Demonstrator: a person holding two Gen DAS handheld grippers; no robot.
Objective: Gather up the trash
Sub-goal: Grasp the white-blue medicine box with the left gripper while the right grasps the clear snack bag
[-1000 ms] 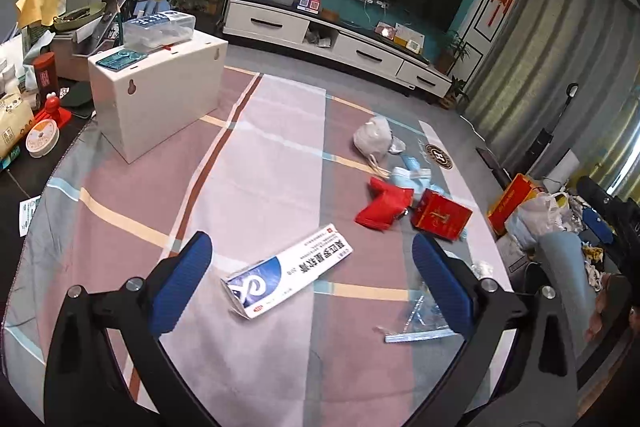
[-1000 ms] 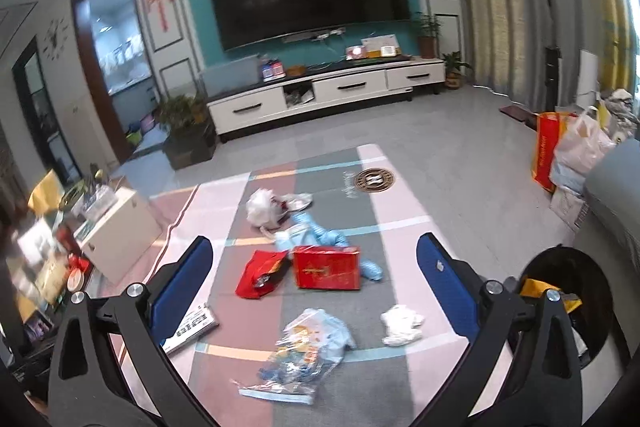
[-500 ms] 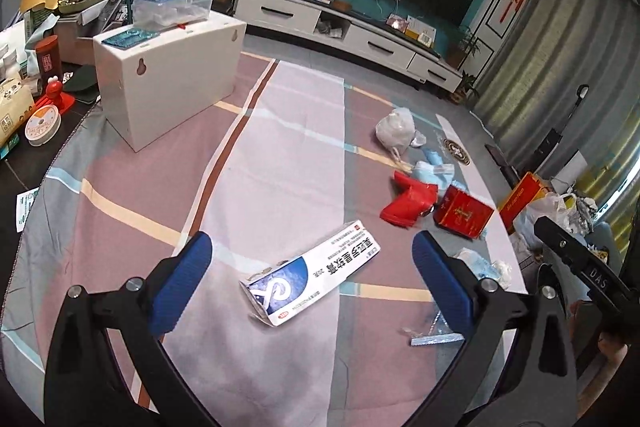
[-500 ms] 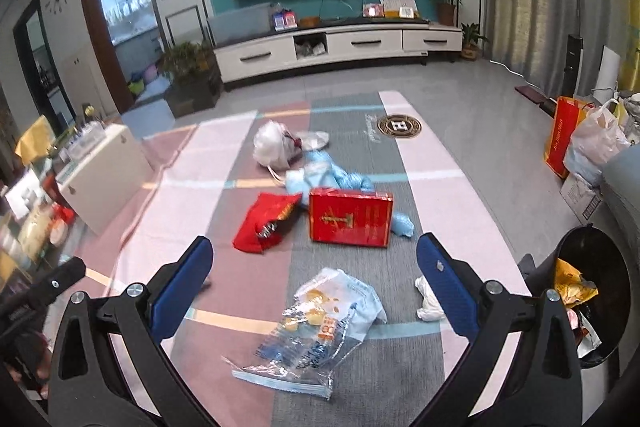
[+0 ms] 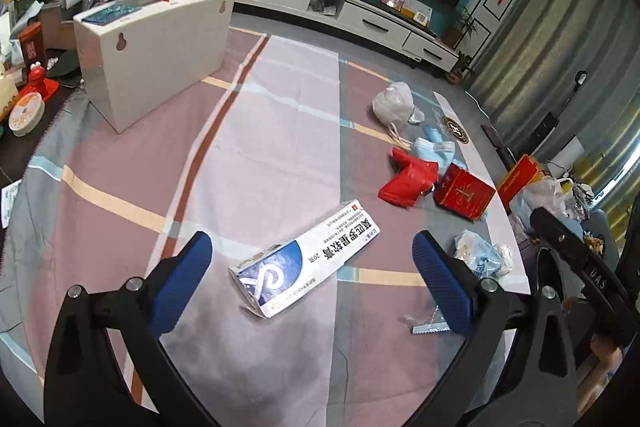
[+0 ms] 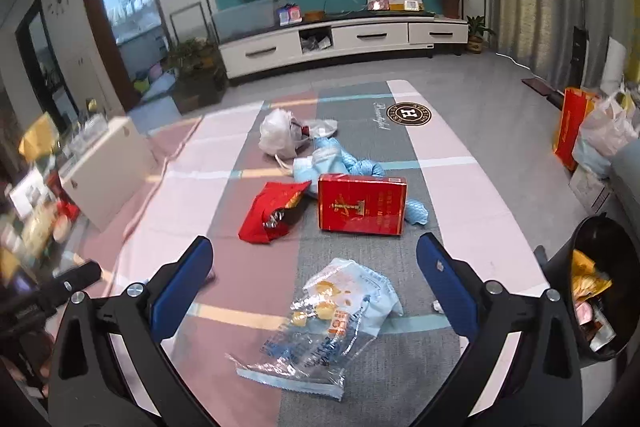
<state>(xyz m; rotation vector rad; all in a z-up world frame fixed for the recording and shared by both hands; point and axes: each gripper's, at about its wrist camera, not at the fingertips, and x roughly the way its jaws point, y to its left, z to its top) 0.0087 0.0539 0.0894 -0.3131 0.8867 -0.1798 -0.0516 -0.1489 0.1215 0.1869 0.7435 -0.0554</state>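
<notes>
The long white-and-blue cardboard ointment box lay low centre of the left view on the striped rug. The left gripper framed it, fingers wide and empty. Step judged: approach; next, descend and close across its width. Right gripper, also wide, hovered over the crumpled clear-and-blue plastic wrapper; black bin at right edge. Versus 1 s ago, both views sat lower and nearer the litter.

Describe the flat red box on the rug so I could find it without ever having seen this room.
Start at the striped rug before the TV cabinet. Amid its litter lies a flat red box, gold emblem up. The red snack bag beside it is crumpled and torn open; the box is rigid and rectangular.
</notes>
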